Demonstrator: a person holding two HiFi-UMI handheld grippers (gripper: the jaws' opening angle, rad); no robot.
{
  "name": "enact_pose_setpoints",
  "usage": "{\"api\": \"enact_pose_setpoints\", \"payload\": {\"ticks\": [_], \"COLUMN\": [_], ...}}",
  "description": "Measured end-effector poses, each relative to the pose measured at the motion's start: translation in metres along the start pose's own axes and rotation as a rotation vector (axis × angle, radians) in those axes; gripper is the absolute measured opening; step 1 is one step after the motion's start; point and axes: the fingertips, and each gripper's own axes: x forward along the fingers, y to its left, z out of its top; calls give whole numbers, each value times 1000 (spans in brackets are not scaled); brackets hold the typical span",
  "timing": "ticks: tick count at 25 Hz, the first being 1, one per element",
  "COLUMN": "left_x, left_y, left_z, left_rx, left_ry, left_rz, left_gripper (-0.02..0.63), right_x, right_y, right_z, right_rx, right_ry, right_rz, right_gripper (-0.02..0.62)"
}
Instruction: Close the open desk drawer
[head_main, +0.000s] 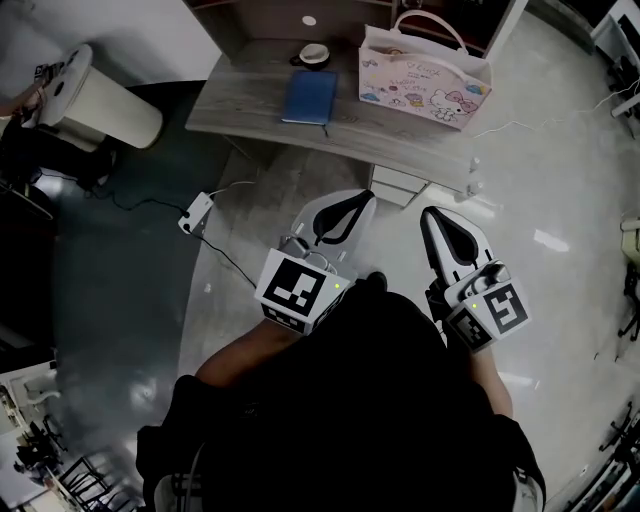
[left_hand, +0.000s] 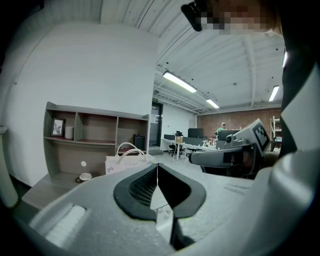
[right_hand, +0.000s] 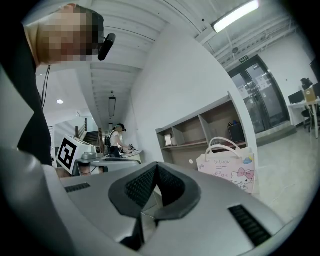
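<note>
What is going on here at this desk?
A person holds the left hand-held gripper and the right hand-held gripper in the air short of the desk, both shut and empty. The drawer under the desk's front edge sticks out, and neither touches it. A blue notebook and a printed bag sit on top.

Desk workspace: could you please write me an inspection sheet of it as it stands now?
Surface: grey wood-grain desk.
Job's things: drawer juts out under the desk's front edge, open.
Clutter: blue notebook, small cup and cartoon-print bag on the desk.
Grippers: left tongs and right tongs shut, empty, short of the drawer.
Cables: corded power strip on the floor.
Surroundings: white bin left of the desk; shelf unit at the desk's back.
</note>
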Motion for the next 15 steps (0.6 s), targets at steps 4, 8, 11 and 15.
{"api": "enact_pose_setpoints", "payload": {"ticks": [4,8,11,15], "left_x": [0,-3,-6,-7], "left_y": [1,6,10,14], "left_z": [1,2,-2,-3], "left_rx": [25,5,-2,-11], "left_ry": [14,2,9,6], "left_rz": [-12,-7,3,10], "left_gripper": [8,8,8,8], "right_x": [4,8,9,11], "right_y": [3,6,8,9], "right_z": [3,4,2,-1], "right_rx": [2,-7,-13,-13], "right_ry": [1,3,9,15], "right_rz": [6,5,7,6], "right_gripper": [12,12,12,11]}}
